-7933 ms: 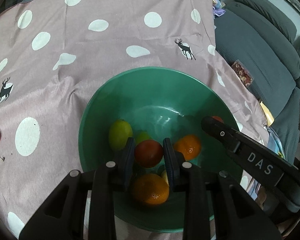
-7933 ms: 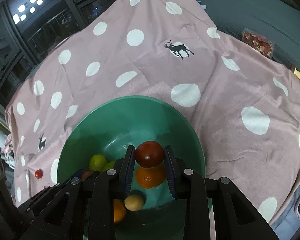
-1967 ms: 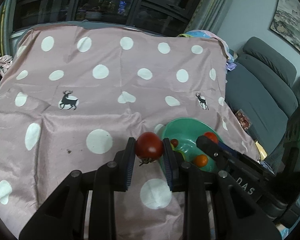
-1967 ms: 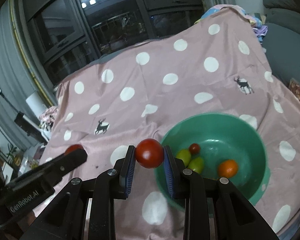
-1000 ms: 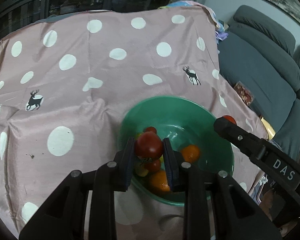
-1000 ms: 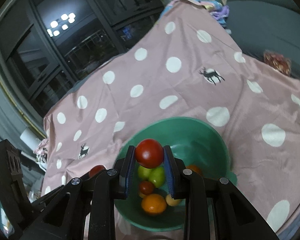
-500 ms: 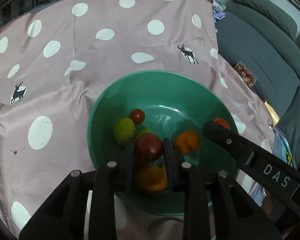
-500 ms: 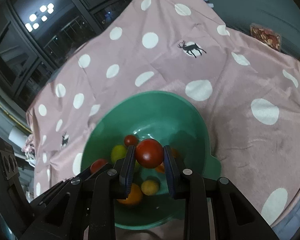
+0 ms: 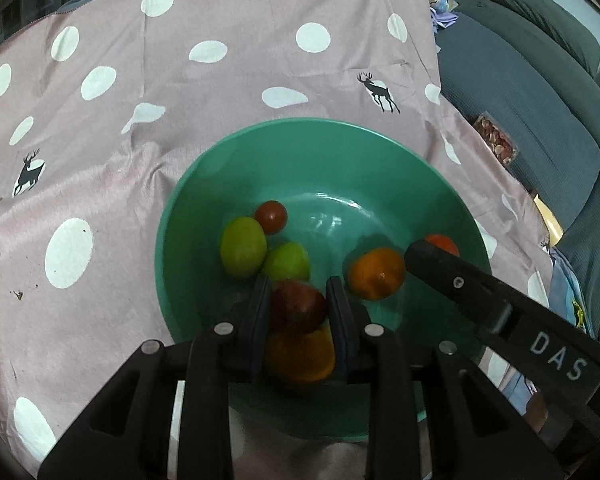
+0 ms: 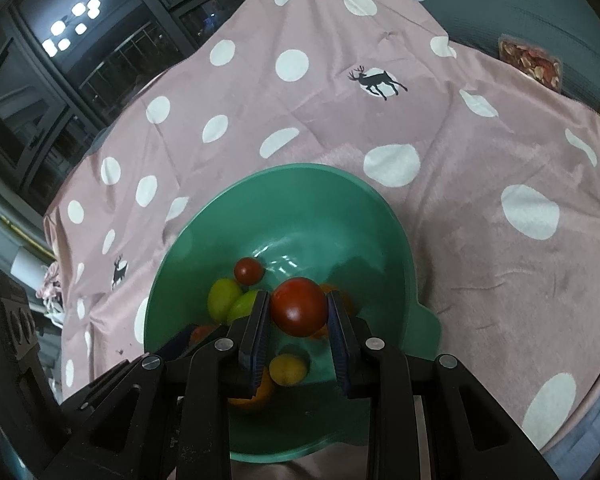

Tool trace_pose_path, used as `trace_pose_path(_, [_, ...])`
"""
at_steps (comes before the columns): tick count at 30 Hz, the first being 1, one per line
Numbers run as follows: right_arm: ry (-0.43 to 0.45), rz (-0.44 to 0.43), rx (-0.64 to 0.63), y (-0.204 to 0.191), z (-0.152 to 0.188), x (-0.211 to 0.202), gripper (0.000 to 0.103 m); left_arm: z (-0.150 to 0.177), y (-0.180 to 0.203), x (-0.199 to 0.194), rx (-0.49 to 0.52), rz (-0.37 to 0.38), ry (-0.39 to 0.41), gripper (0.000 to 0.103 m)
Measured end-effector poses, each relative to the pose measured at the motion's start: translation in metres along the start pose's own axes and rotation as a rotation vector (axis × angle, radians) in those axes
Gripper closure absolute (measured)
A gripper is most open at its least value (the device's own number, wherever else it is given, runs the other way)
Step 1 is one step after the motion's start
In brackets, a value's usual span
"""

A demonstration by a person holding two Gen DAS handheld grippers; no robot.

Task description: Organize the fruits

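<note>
Both tongs over the green bowl (image 9: 188, 216). Left tongs (image 9: 299, 307) clamped on a dark red tomato (image 9: 298, 307), just above an orange (image 9: 300, 356). Right tongs (image 10: 299, 307) clamped on a red tomato (image 10: 299, 306). Bowl sits on the polka-dot tablecloth (image 9: 100, 152), near-right of the table.

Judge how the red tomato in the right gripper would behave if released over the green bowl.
The tomato is round and glossy, so it would likely roll down the green bowl wall toward the other fruit. It looks soft-skinned, so a hard squeeze from the right gripper might bruise it.
</note>
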State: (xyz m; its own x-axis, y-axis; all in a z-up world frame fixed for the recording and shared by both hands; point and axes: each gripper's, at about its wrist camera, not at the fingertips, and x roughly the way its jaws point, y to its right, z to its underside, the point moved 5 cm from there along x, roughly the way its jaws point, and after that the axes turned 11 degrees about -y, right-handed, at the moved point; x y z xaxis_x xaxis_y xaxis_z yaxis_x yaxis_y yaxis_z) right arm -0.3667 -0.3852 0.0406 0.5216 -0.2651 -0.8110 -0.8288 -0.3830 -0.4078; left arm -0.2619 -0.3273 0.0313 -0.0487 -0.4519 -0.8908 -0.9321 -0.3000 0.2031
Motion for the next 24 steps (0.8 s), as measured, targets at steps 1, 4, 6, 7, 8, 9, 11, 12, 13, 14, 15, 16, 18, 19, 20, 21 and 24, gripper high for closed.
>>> trace_pose_path(1, [-0.001, 0.0, 0.002, 0.001, 0.0, 0.0, 0.073, 0.0, 0.001, 0.0, 0.002, -0.003, 0.003, 0.075])
trace_pose_path(4, [0.001, 0.0, 0.006, 0.003, -0.001, -0.001, 0.073, 0.001, 0.003, -0.002, 0.006, 0.005, 0.008, 0.063])
trace_pose_path(6, [0.001, 0.002, 0.005, 0.002, -0.001, -0.001, 0.073, 0.001, 0.003, -0.005, 0.004, 0.013, 0.017, 0.05])
trace_pose_path(7, [0.0, 0.004, 0.004, 0.003, 0.0, -0.001, 0.073, 0.0, 0.004, -0.008, 0.001, 0.013, 0.023, 0.045])
trace_pose_path(8, [0.002, 0.005, 0.005, 0.003, 0.0, -0.001, 0.073, 0.0, 0.004, -0.01, 0.001, 0.007, 0.027, 0.042])
trace_pose_path(9, [0.009, 0.003, 0.004, 0.003, 0.0, -0.003, 0.073, 0.001, 0.004, -0.012, 0.001, 0.007, 0.029, 0.041])
trace_pose_path(11, [0.024, -0.003, 0.003, 0.003, 0.0, -0.006, 0.072, 0.001, 0.004, -0.017, -0.001, 0.01, 0.032, 0.033])
trace_pose_path(12, [0.033, -0.003, -0.001, 0.003, 0.0, -0.009, 0.069, 0.001, 0.003, -0.019, -0.003, 0.006, 0.033, 0.032])
trace_pose_path(13, [0.04, 0.0, -0.004, 0.002, -0.001, -0.011, 0.065, 0.001, 0.003, -0.024, -0.006, -0.003, 0.042, 0.03])
trace_pose_path(14, [0.056, 0.002, -0.009, 0.002, 0.0, -0.014, 0.063, 0.002, 0.002, -0.028, -0.009, -0.01, 0.053, 0.027])
trace_pose_path(15, [0.067, 0.001, -0.011, 0.001, -0.001, -0.017, 0.06, 0.002, 0.002, -0.031, -0.01, -0.016, 0.06, 0.025])
trace_pose_path(16, [0.076, -0.003, -0.014, 0.001, -0.001, -0.019, 0.057, 0.002, 0.001, -0.036, -0.013, -0.029, 0.07, 0.021])
trace_pose_path(18, [0.101, -0.013, -0.022, -0.001, -0.002, -0.027, 0.052, 0.002, -0.002, -0.044, -0.022, -0.029, 0.08, 0.02])
trace_pose_path(19, [0.112, -0.015, -0.025, -0.002, -0.002, -0.029, 0.05, 0.002, -0.003, -0.047, -0.025, -0.023, 0.081, 0.02])
trace_pose_path(20, [0.127, -0.015, -0.029, -0.003, -0.002, -0.033, 0.05, 0.003, -0.004, -0.051, -0.028, -0.015, 0.084, 0.02])
trace_pose_path(21, [0.138, -0.014, -0.033, -0.005, -0.002, -0.036, 0.05, 0.003, -0.005, -0.053, -0.03, -0.014, 0.089, 0.02])
trace_pose_path(24, [0.154, -0.019, -0.039, -0.008, -0.002, -0.042, 0.048, 0.006, -0.009, -0.065, -0.042, -0.051, 0.116, 0.014])
